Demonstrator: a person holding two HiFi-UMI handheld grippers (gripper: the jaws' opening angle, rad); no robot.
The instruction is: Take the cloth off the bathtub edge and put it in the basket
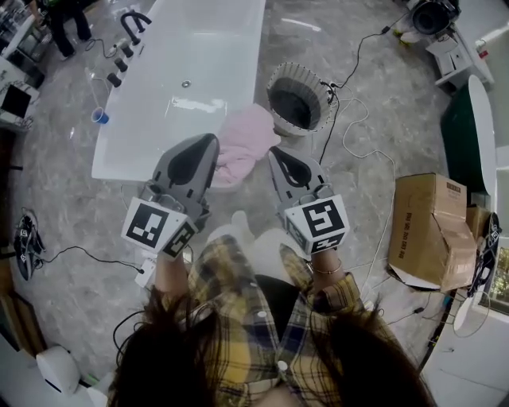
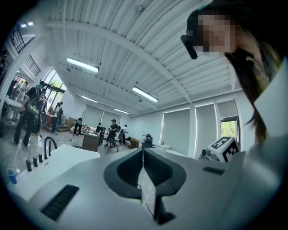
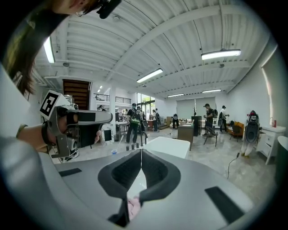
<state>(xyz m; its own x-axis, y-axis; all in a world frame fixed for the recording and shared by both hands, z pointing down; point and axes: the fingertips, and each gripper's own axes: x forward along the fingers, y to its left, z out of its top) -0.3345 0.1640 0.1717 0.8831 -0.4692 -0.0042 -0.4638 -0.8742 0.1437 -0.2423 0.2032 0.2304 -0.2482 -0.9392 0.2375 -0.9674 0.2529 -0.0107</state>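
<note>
A pink cloth [image 1: 245,141] hangs over the near right corner of the white bathtub [image 1: 159,119]. The round basket [image 1: 298,98] stands on the floor just right of that corner, dark inside. My left gripper [image 1: 211,138] is held up in front of me, shut and holding nothing, its tip just left of the cloth. My right gripper [image 1: 273,150] is also shut and holding nothing, its tip at the cloth's right side. In the right gripper view a bit of pink cloth [image 3: 133,207] shows below the shut jaws, with the bathtub [image 3: 168,146] beyond.
A blue cup [image 1: 99,117], a black faucet [image 1: 135,22] and dark knobs sit on the tub's left rim. A cardboard box [image 1: 433,226] stands on the floor at right. Cables run across the floor near the basket. Several people stand far off in the room.
</note>
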